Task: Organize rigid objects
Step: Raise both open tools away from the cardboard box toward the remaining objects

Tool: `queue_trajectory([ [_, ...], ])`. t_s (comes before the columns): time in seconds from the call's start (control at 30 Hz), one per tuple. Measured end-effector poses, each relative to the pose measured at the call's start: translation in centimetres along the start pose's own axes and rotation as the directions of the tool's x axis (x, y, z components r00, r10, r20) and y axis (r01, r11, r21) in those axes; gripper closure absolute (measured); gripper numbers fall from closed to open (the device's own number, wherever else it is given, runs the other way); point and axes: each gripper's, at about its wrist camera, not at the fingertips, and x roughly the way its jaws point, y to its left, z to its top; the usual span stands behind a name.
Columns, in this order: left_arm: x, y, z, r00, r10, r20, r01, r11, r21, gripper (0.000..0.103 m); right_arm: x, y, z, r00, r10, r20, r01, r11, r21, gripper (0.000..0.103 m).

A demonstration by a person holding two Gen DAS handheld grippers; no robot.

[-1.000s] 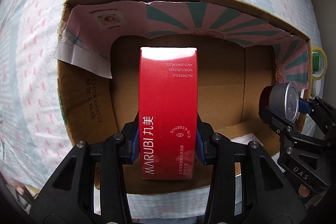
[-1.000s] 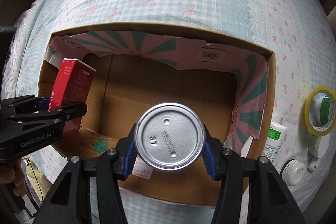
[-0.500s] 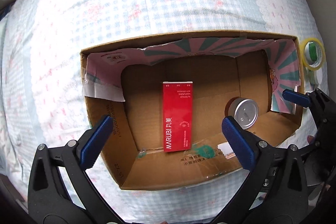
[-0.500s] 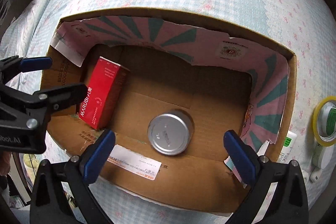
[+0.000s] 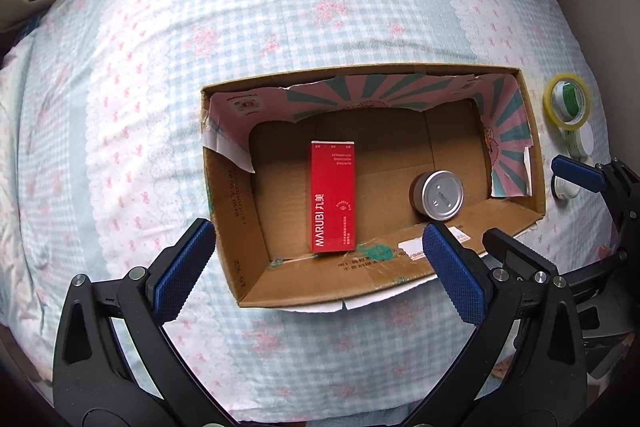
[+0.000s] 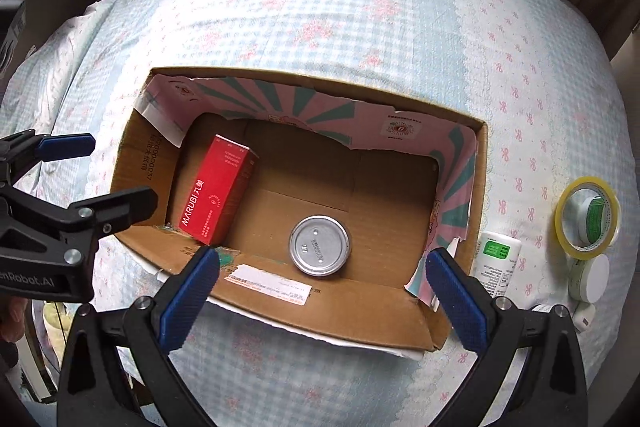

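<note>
An open cardboard box [image 5: 236,211] [image 6: 482,163] lies on a checked bedspread. Inside it a red MARUBI carton [image 5: 333,197] [image 6: 218,187] lies at the left and a silver round tin [image 5: 440,195] [image 6: 320,245] stands at the right. My left gripper [image 5: 320,271] is open and empty, held above the box's near edge. My right gripper [image 6: 320,295] is open and empty, also above the near edge. Each gripper shows at the side of the other's view.
To the right of the box lie a yellow tape roll [image 6: 588,217] [image 5: 568,101] with a green roll inside, a white bottle with a green label [image 6: 496,263], and small white jars [image 6: 592,277]. The bedspread [image 6: 340,7] stretches beyond the box.
Both grippers opened and let go of the carton and the tin, which now rest in the box. Both grippers then pulled back and up from the box.
</note>
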Motion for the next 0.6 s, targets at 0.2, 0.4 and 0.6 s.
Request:
queue_trajectory([
  [0.2,-4.9,0.7,-2.5,0.997,-0.013,0.073,0.015,1.000,-0.027,0.000,-5.1,0.5,-1.5,1.000,-0.009,0.027,0.009,1.000,0.015,0.000],
  [0.4,-9.9,1.3,-6.3,0.988,-0.017,0.154,0.024,0.999,-0.046,0.000,-9.7,2.2,-4.5,0.997,-0.026,0.072,0.026,1.000,0.010,0.000],
  [0.6,-13.1,1.1,-9.7,0.973,-0.014,0.229,0.017,1.000,-0.009,0.000,-13.2,2.3,-8.6,0.992,-0.070,0.102,0.062,0.995,0.082,0.000],
])
